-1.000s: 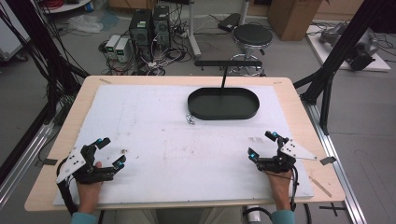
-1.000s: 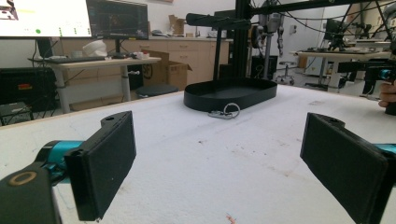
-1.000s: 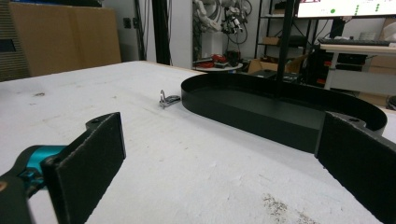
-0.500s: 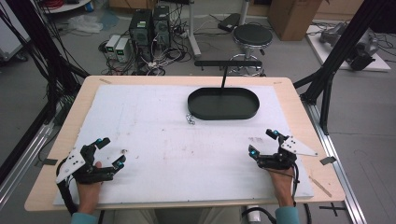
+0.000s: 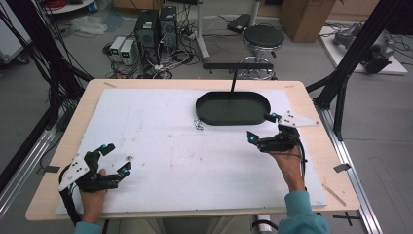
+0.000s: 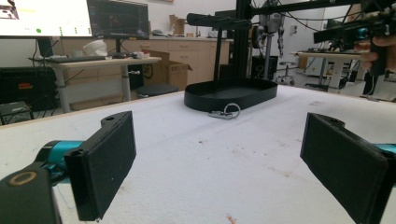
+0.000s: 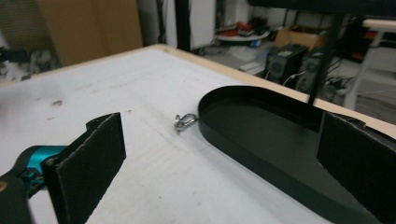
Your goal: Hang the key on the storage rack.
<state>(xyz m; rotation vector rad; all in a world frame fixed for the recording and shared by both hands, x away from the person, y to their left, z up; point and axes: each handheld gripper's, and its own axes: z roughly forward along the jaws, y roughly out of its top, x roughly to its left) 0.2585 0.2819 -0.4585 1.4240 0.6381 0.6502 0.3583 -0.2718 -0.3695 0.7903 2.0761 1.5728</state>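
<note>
A small metal clip with a ring (image 5: pixel 197 124) (image 6: pixel 225 112) (image 7: pixel 184 122) lies on the white mat just left of a black oval tray (image 5: pixel 233 108) (image 6: pixel 229 93) (image 7: pixel 261 140); a thin post rises from the tray's far side to a black crossbar (image 5: pixel 237 66). My right gripper (image 5: pixel 262 128) (image 7: pixel 219 163) hovers open by the tray's near right end, jaws wide and empty, facing the clip. My left gripper (image 5: pixel 113 159) (image 6: pixel 219 163) rests open at the mat's near left corner, nothing between its jaws. The right gripper (image 6: pixel 369 32) also appears far off in the left gripper view.
The white mat (image 5: pixel 160 146) covers a wooden table (image 5: pixel 78 126). Black frame struts (image 5: pixel 341 78) stand at the right edge and cables (image 5: pixel 53 83) at the left. A stool (image 5: pixel 263 36) and computer boxes (image 5: pixel 156 24) sit on the floor behind.
My right gripper has moved forward and left from the near right corner to the tray's near right end. The left gripper has stayed put.
</note>
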